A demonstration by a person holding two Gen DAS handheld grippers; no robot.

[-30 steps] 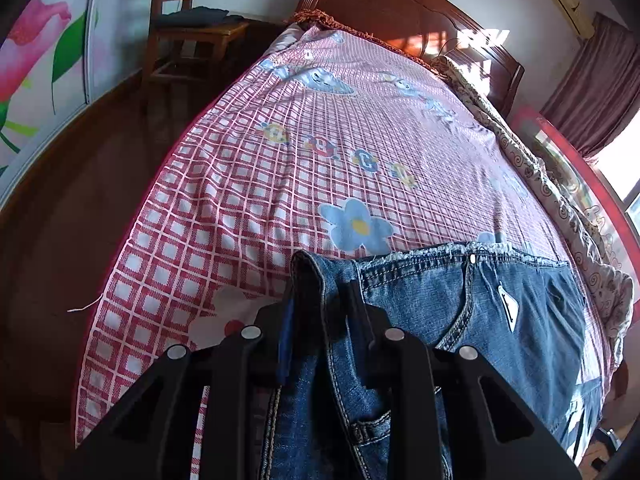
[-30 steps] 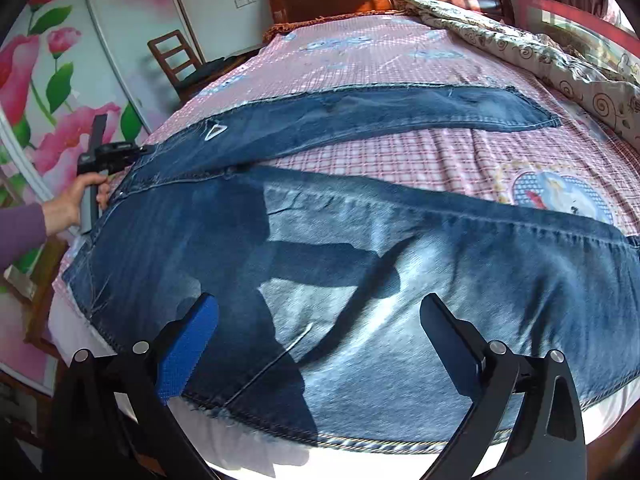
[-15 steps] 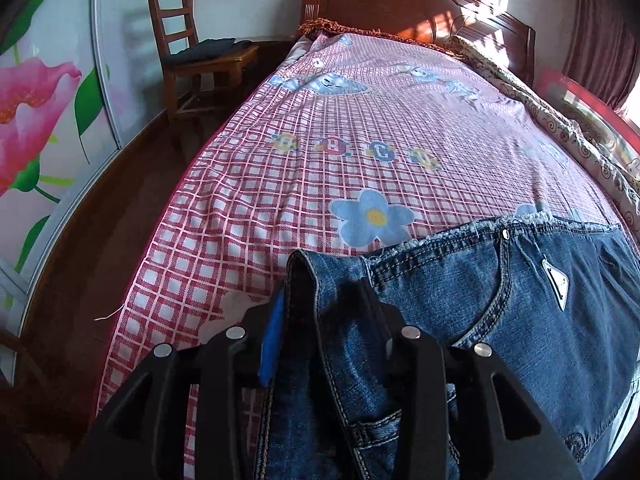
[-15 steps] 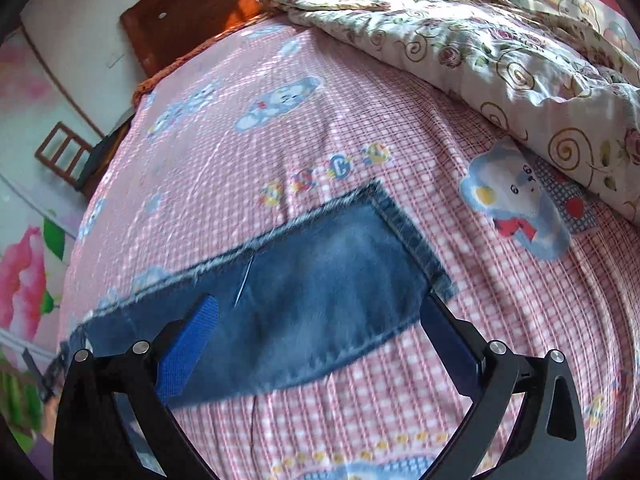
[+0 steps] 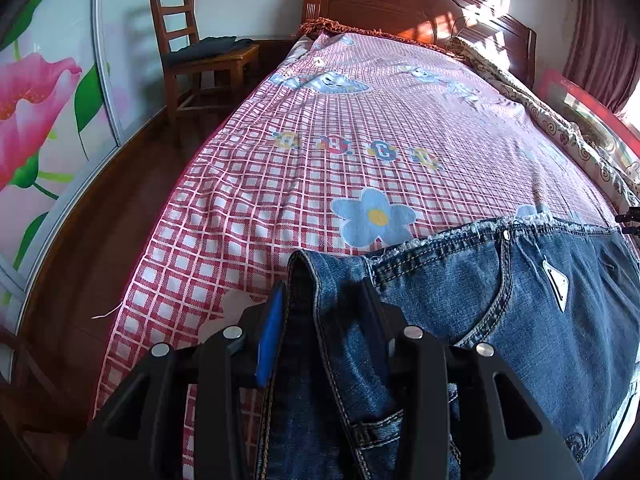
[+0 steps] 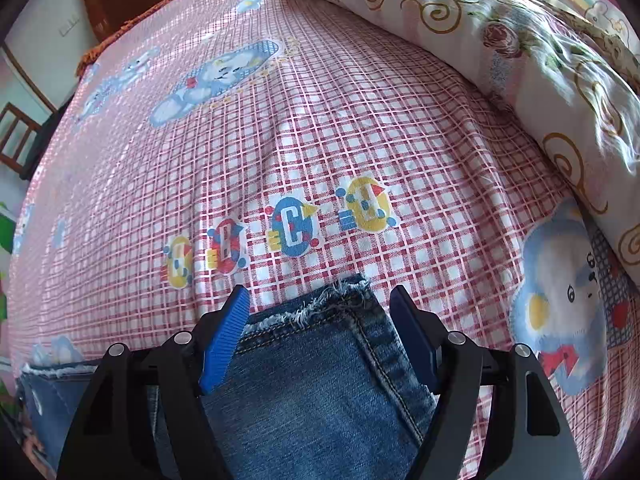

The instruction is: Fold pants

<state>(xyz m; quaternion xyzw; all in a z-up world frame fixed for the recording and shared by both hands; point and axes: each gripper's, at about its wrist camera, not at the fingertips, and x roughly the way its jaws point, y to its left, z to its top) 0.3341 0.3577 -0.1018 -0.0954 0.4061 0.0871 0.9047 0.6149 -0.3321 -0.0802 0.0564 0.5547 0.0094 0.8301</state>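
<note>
Blue jeans (image 5: 540, 320) spread flat on the pink checked bedsheet (image 5: 320, 152), waistband at the near left edge. Left gripper (image 5: 320, 308) clamped on a raised fold of the waistband. Right gripper (image 6: 320, 312) closing, jaws astride the frayed leg hem (image 6: 336, 300), pads not yet pressing. Floral quilt (image 6: 520, 40) bunched at far right.

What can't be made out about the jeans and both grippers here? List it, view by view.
- Left wrist view: the left gripper straddles the jeans' folded waistband; whether its pads press the denim is hidden by the cloth.
- Left wrist view: the legs run off the lower and right edges.
- Right wrist view: the right gripper, jaws closing around the frayed hem; the fingers hide any contact.
</note>
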